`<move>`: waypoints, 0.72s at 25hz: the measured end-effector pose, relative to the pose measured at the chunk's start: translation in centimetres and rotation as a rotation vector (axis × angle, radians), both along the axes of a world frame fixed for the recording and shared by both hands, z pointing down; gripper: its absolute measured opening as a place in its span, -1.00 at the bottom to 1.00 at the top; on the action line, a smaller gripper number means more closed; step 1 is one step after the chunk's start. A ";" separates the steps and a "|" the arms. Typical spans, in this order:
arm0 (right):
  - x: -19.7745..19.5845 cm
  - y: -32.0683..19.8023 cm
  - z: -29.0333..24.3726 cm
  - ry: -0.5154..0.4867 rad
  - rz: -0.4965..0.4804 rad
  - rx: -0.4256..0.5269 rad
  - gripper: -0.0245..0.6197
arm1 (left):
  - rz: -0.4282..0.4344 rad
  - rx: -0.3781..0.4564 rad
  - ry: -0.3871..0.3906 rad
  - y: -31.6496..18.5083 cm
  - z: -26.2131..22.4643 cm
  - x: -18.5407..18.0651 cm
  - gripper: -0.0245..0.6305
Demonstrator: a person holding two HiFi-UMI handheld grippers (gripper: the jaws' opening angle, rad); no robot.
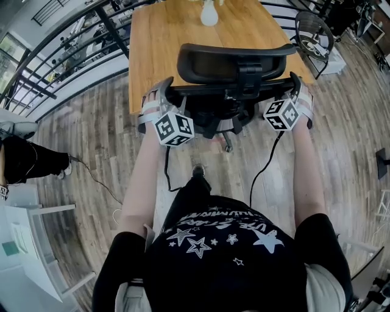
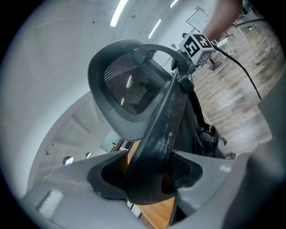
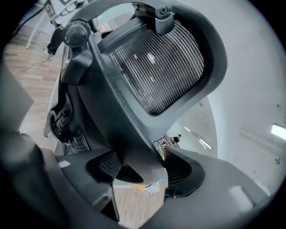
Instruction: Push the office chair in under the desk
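The black office chair [image 1: 234,61] stands with its back to me, at the near edge of the wooden desk [image 1: 155,42]. My left gripper [image 1: 166,86] is shut on the left side of the chair's back frame. In the left gripper view that dark frame bar [image 2: 158,134] runs between the pads of the left gripper [image 2: 149,179], with the mesh headrest [image 2: 127,87] above. My right gripper [image 1: 297,82] is shut on the right side of the frame. In the right gripper view the frame edge [image 3: 129,143] sits between both pads of the right gripper [image 3: 140,172], under the mesh headrest [image 3: 161,67].
A white rounded object [image 1: 209,13] stands on the desk's far part. Another dark chair [image 1: 314,33] is at the desk's right end. A person [image 1: 27,161] stands at the left by a railing [image 1: 73,36]. Cables [image 1: 265,164] trail over the wood floor. White furniture [image 1: 27,244] is at lower left.
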State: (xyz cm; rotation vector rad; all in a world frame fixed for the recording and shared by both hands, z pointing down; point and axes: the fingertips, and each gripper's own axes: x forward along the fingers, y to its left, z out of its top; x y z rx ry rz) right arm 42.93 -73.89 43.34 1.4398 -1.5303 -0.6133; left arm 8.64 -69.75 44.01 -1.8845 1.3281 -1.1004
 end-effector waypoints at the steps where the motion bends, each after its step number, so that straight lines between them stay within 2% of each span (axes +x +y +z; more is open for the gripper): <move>1: 0.0 0.0 0.0 -0.003 0.001 0.004 -0.02 | -0.003 -0.011 0.002 0.0 0.1 0.0 -0.11; 5: 0.0 0.1 0.3 -0.004 0.006 0.009 -0.02 | -0.020 -0.057 -0.002 0.0 0.5 0.0 -0.11; 9: 0.0 0.2 0.1 -0.001 -0.003 0.008 -0.01 | -0.013 -0.068 0.006 0.1 0.4 0.0 -0.11; 15: -0.2 2.0 0.0 -0.061 0.012 0.014 -0.04 | -0.031 -0.124 0.127 0.6 0.6 -0.3 0.00; 18: -0.5 3.7 -0.8 -0.107 0.010 0.034 -0.09 | -0.058 -0.117 0.169 1.7 0.0 -1.0 0.01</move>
